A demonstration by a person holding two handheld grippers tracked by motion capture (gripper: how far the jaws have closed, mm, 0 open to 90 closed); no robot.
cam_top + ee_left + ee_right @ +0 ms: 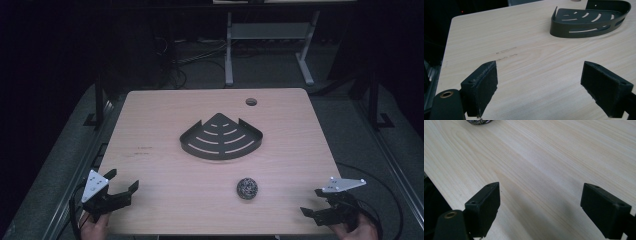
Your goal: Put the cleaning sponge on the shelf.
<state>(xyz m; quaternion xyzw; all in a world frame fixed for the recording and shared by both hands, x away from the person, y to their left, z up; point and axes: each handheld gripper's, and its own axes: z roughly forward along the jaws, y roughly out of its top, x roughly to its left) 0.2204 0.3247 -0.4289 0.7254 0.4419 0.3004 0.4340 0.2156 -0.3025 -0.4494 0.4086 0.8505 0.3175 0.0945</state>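
A dark metal corner shelf basket (221,138) with slotted floor lies in the middle of the wooden table (165,120); the left gripper view has this basket (589,23) at its top right. A dark steel-wool ball (247,188) rests nearer the front, and its edge (479,122) peeks in at the top left of the right gripper view. My left gripper (121,181) hovers at the front left corner, open and empty, as its own view (539,85) confirms. My right gripper (313,202) sits at the front right corner, also open with nothing between its jaws (540,206).
A round cable hole (251,102) pierces the table near its far edge. Faint scuff marks (142,151) lie left of the basket. Beyond the table stand white desk legs (229,50) and cables on a dark floor.
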